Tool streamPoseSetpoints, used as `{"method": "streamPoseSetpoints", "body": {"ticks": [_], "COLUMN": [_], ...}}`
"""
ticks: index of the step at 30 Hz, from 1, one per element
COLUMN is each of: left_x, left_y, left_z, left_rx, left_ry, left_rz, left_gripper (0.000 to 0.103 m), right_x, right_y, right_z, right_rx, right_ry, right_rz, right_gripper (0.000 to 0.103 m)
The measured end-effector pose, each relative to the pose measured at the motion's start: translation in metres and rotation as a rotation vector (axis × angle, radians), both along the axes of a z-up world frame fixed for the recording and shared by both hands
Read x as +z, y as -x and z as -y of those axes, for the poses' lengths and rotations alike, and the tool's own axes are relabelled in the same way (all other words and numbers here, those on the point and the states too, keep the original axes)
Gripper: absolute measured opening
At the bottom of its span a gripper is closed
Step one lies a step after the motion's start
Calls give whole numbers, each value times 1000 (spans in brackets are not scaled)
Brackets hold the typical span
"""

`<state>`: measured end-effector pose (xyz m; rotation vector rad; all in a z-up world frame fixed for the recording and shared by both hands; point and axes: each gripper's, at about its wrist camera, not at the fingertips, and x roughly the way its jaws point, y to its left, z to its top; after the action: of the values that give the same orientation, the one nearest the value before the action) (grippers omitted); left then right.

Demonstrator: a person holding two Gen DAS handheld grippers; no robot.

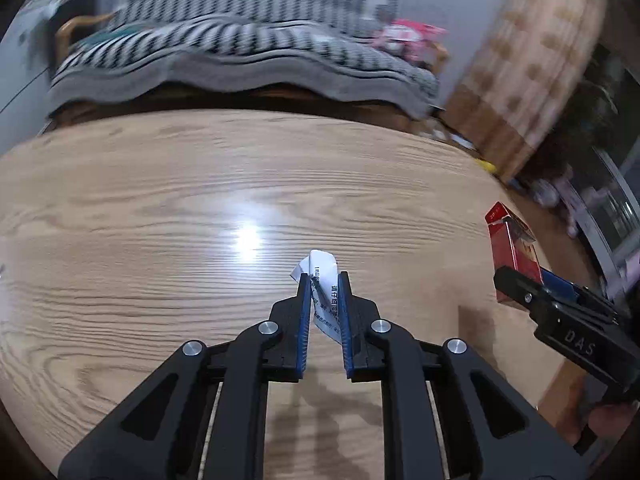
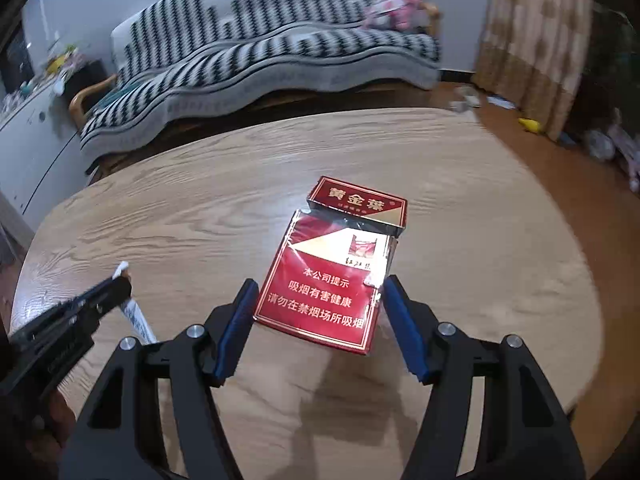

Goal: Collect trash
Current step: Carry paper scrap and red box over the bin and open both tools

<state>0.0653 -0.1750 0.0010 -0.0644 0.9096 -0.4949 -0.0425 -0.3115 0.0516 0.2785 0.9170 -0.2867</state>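
Left wrist view shows the left gripper nearly closed on a folded white paper wrapper with dark print. The blue pads press the wrapper from both sides, and its upper end sticks out past the fingertips. The wrapper is lifted above the wooden tabletop, which carries a bright reflection of a lamp. At the right edge of this view the right gripper holds a red cigarette pack, seen from its narrow side.

Right wrist view gives the pack from the front: it is red with gold lines and white Chinese print, its flip lid is open and bent backwards, and a torn clear film hangs on it. The right gripper stands about half open, and the pack sits between its two blue pads. Both pads touch the sides of its lower part, so the pack is gripped. It is held above the tabletop. At the left of this view the left gripper appears with the white wrapper in it, just beside the right one.

Behind the tabletop stands a sofa under a black and white zigzag blanket, and a beige patterned curtain hangs at the right.
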Motion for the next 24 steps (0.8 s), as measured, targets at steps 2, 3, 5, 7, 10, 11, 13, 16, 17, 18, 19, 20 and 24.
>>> {"method": "streamPoseSetpoints", "body": {"ticks": [2,3,5,7,10,11,13,16,17,18,19,20,24], "left_x": [6,9,11,13,12,11,10,9,8,6,4,2,-11], "left_y": [19,29,45,67,102,112,137,164,172,183,188,194,215], "left_z": [34,50,75,108,154,167,198,228,237,251,257,265,293], "left_rx": [-70,-102,-156,-223,-318,-347,-416,-488,-511,-543,-558,-576,-637], "left_ry": [14,17,23,29,25,23,25,35,38,37,35,30,5], "left_rz": [9,13,20,26,33,35,40,49,53,58,60,60,56], "left_gripper": [12,12,12,12,12,12,12,12,12,12,12,12,12], "right_x": [4,4,4,2,-5,-8,-15,-30,-34,-40,-44,-50,-69], "right_y": [33,51,88,119,177,192,220,266,274,283,289,296,315], "right_z": [26,39,67,93,140,152,175,213,219,228,234,242,259], "right_rx": [-46,-73,-128,-181,-281,-306,-357,-426,-438,-451,-460,-471,-490], "right_ry": [-1,-7,-13,-22,-46,-55,-74,-114,-126,-143,-156,-178,-220], "right_rz": [13,17,15,16,15,14,9,-21,-35,-52,-62,-75,-113], "right_gripper": [63,63,63,63,63,63,63,63,63,63,63,63,63]}}
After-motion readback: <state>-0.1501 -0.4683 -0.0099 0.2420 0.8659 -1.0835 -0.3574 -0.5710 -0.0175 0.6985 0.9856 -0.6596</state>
